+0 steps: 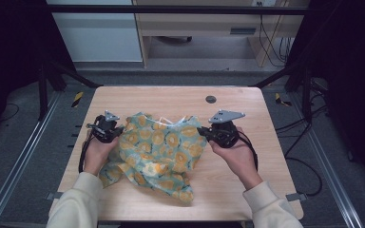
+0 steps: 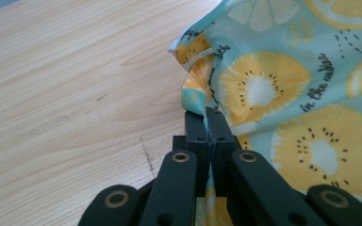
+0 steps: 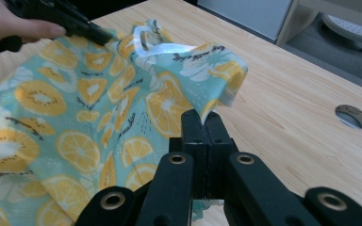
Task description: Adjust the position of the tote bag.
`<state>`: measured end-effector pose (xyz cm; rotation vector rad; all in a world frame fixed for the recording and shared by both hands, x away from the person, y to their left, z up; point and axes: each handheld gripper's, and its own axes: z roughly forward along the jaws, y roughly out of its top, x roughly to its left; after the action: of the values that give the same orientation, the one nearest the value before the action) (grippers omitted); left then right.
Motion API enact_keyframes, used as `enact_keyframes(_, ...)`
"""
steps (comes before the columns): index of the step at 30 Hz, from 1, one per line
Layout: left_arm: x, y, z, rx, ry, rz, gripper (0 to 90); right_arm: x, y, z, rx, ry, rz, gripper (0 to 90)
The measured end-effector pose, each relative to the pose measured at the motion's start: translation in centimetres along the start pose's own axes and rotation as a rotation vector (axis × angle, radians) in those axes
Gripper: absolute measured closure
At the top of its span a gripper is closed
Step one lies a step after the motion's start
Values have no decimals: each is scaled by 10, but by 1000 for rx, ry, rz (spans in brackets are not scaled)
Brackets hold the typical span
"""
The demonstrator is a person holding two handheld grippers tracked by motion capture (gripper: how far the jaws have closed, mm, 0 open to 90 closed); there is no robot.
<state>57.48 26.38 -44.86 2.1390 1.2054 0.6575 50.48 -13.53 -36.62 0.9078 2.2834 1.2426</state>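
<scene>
High view: a fruit-print cloth (image 1: 159,154), turquoise with orange and kiwi slices, lies crumpled at the centre of the pale wooden desk (image 1: 171,97). Its lower corner reaches close to the desk's near edge at the bottom of the frame, while bare wood stays free above it, to its right and along the left edge. A round cable hole (image 1: 210,99) sits in the upper middle of the desktop, well apart from the cloth. The left gripper (image 1: 119,129) meets the cloth's upper left edge and the right gripper (image 1: 202,130) its upper right edge; each is held in a hand with a cream sleeve rising from the bottom of the frame.

Left gripper view: the fingers (image 2: 195,125) are together, clamped on a fold of the cloth's hem (image 2: 200,89) that stands up from between them in mid-frame. The print spreads over the right half, with lettering readable on it; bare desk takes the left half.

Right gripper view: the fingers (image 3: 193,125) are likewise pressed together on a raised corner of the cloth (image 3: 217,101), whose white inner tape (image 3: 162,47) shows at upper centre. The other gripper and hand appear at upper left, on the cloth's far edge. The cable hole lies at right.
</scene>
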Motion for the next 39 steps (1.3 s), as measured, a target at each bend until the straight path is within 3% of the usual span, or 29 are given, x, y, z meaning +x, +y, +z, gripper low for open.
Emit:
enact_keyframes(4, 0, 0, -4, -5, 3, 5, 900, -2, -2, -1, 5, -15, -1, 900)
enact_keyframes(14, -2, 1, -22, -96, 13, 7, 900, -15, -7, -4, 7, -63, -9, 900)
enact_keyframes(23, -11, -6, -64, -246, 33, 8, 900, -10, -17, -23, -67, -72, -29, 900)
enact_keyframes(27, -13, -9, -77, -283, 35, 19, 900, -9, -18, -28, -86, -72, -31, 900)
enact_keyframes(39, -13, -12, -84, -309, 42, 27, 900, -12, -13, -25, -88, -95, -32, 900)
